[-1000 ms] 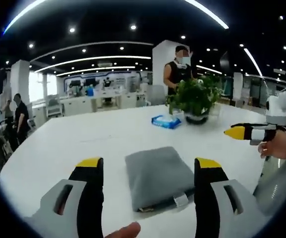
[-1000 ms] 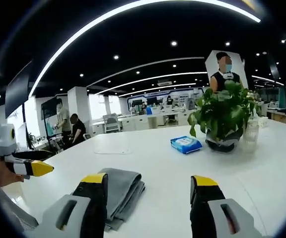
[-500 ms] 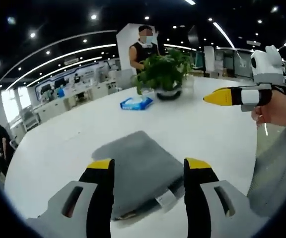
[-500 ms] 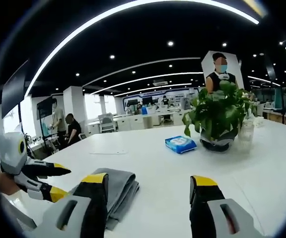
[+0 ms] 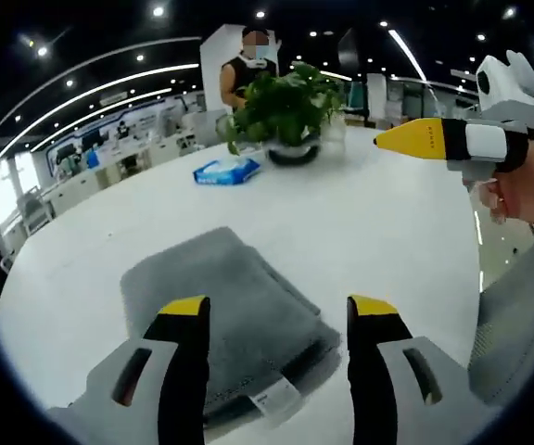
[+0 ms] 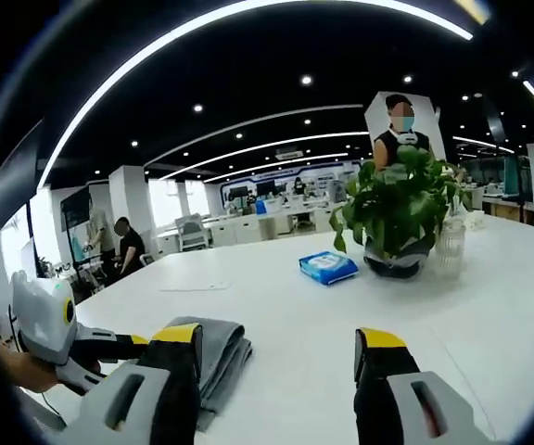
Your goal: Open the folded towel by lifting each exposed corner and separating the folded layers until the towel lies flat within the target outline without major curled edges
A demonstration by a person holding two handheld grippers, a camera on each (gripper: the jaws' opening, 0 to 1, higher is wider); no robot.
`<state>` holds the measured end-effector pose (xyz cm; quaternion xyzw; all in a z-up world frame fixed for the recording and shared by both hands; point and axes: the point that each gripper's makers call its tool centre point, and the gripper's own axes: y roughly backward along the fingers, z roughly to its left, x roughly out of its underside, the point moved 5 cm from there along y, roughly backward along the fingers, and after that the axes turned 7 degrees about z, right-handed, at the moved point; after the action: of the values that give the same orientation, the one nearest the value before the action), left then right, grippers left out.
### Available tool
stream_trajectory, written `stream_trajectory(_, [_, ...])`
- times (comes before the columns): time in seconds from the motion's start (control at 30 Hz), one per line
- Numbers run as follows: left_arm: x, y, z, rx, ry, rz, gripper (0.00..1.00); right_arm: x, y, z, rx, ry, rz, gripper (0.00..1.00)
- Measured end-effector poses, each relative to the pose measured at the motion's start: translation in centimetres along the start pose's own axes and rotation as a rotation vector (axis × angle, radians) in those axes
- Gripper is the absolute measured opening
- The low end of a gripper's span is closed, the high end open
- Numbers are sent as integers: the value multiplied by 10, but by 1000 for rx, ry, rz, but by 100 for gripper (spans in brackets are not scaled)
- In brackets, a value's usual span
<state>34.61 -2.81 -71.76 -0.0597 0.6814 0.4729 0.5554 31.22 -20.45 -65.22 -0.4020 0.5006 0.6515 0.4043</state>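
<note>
Left gripper and right gripper: grey slotted bodies, black jaws tipped yellow; a grey sleeve beside.

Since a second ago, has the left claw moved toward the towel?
Yes. In the right gripper view the left claw has come in beside the towel, which has stayed put.

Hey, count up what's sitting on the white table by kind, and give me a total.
Folded grey towel: 1
Potted green plant: 1
Blue wipes packet: 1
Clear glass vase: 1
Total: 4
</note>
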Motion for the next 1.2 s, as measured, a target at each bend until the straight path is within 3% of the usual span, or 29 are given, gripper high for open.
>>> stream_trajectory(0.03, [1,-4,0,6,22,-4,60,0,0,-1,4,-3,1,66])
stream_trajectory(0.07, [6,-9,0,5,32,33,60,0,1,-2,6,-6,1,66])
stream_trajectory(0.23, [17,-20,4,-12,-10,76,59,1,0,-3,10,-16,4,66])
stream_trajectory(0.73, [30,-37,9,-75,-81,82,56,3,-1,-3,14,-15,15,65])
stream_trajectory(0.9, [28,-32,10,-74,-70,77,47,3,-1,-5,18,-17,14,65])
stream_trajectory(1.2, [26,-21,21,-112,-64,84,18,2,0,-5,17,-19,11,64])
